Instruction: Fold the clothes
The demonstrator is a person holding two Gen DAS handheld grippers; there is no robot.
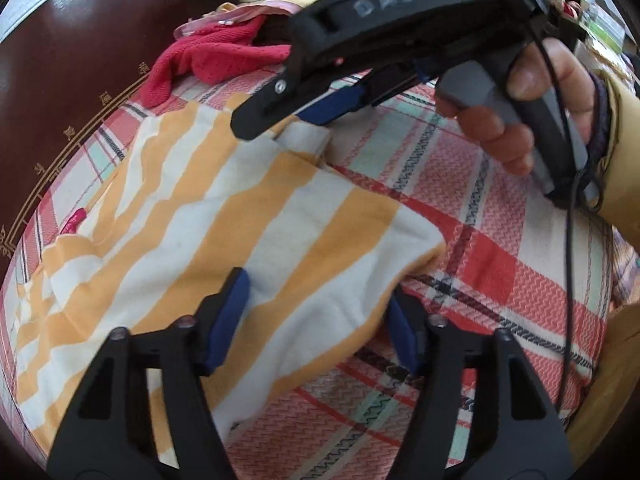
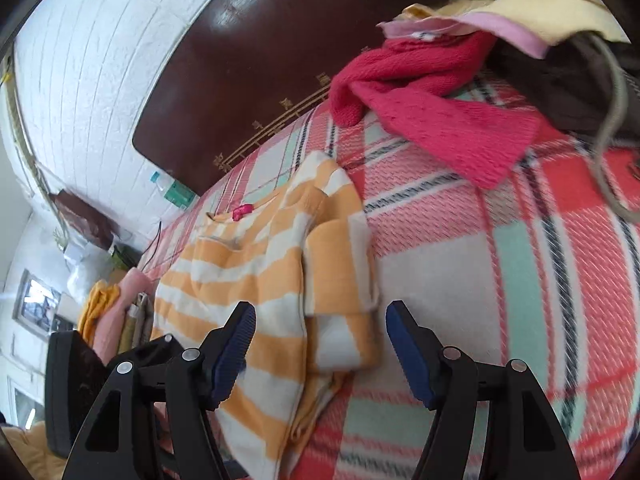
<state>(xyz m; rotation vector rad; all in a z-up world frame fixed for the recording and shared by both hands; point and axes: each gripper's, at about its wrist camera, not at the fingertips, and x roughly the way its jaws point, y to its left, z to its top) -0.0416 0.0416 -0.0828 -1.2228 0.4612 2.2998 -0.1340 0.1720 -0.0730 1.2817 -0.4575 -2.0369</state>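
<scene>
The striped shirt [image 2: 256,280] lay partly folded on the plaid blanket [image 2: 500,260]. The left gripper [image 1: 316,316] hovered over its edge, fingers apart with cloth between them, unclamped. To the right, the right gripper [image 2: 320,344] stood over the folded sleeve, fingers apart, holding nothing. A red sweater [image 2: 432,108] lay beyond.

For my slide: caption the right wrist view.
Open right gripper over an orange-striped shirt on a plaid blanket.

plaid blanket [image 2: 460,240] | dark brown headboard [image 2: 224,92] | white brick wall [image 2: 92,60]
</scene>
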